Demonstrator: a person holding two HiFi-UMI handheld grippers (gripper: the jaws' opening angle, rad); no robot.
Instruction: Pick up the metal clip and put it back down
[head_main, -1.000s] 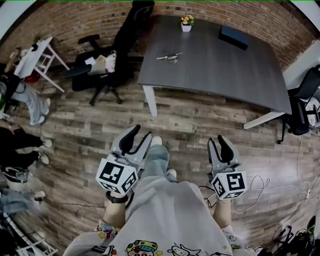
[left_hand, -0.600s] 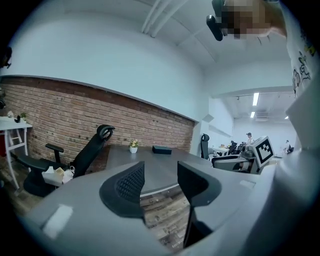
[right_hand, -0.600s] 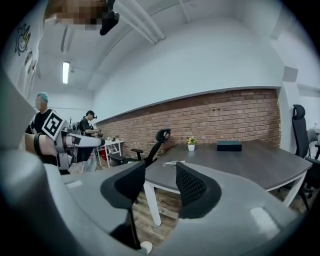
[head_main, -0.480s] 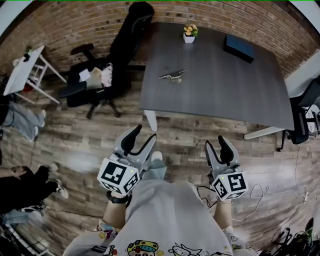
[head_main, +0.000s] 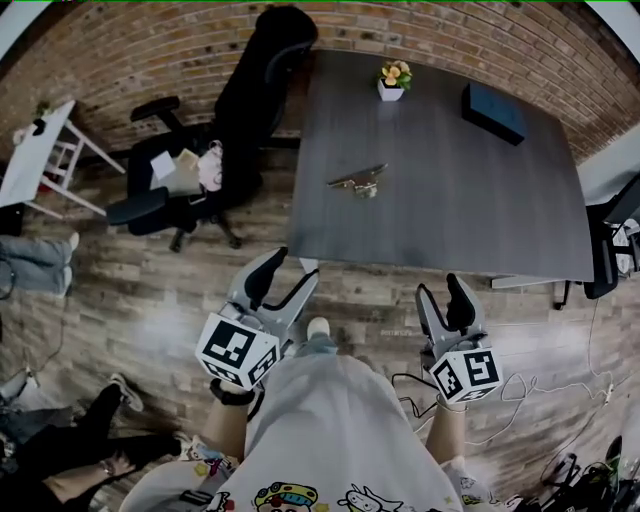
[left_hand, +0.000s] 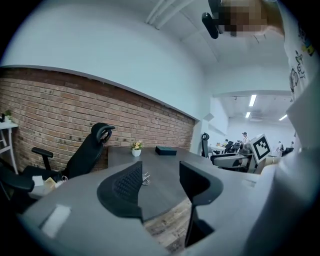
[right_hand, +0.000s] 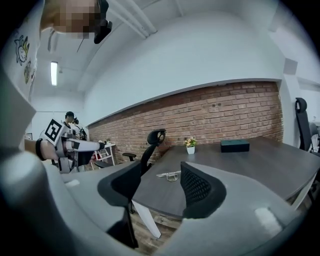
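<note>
Both jaw pairs have just been opening wide, left gripper (head_main: 288, 268) and right gripper (head_main: 440, 289) empty (approach step only). The metal clip (head_main: 358, 181) lies far off, left on the table (head_main: 470, 215). Next: reach, straddle it.

Brick wall (head_main: 120, 50), wood-plank floor (head_main: 130, 290), dark table (head_main: 450, 200), black office chair (head_main: 260, 70).

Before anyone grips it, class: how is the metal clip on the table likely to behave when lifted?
The metal clip looks thin and shiny: probably stiff, light, slippery. Lying low on the smooth table, it would likely skid, not roll, if pushed.
</note>
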